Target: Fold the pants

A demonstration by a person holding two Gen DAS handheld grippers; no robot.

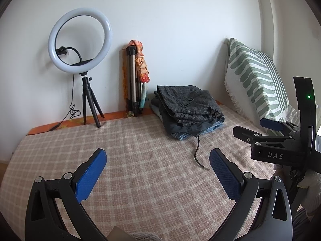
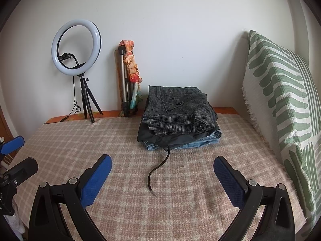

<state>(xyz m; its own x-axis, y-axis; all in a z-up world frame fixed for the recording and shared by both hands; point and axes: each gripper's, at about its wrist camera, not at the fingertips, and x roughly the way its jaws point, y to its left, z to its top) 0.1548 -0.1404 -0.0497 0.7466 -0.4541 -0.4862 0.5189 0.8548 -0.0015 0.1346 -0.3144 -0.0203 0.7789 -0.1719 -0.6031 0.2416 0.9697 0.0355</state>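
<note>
A stack of folded pants (image 1: 188, 110) lies at the far side of the checked bed cover (image 1: 140, 160), grey tweed on top, black and blue denim beneath. A black drawstring (image 1: 197, 152) trails from it toward me. It also shows in the right wrist view (image 2: 178, 118), with the drawstring (image 2: 158, 168). My left gripper (image 1: 158, 172) is open and empty, low over the cover, short of the stack. My right gripper (image 2: 162, 178) is open and empty, also short of the stack; it shows at the right of the left wrist view (image 1: 260, 130). The left gripper's fingers (image 2: 12, 144) show at the left edge.
A lit ring light on a small tripod (image 1: 80, 40) stands at the back left by the wall. A folded tripod with an orange cloth (image 1: 136, 76) leans on the wall. A green-striped pillow (image 1: 254, 80) stands along the right side (image 2: 280, 100).
</note>
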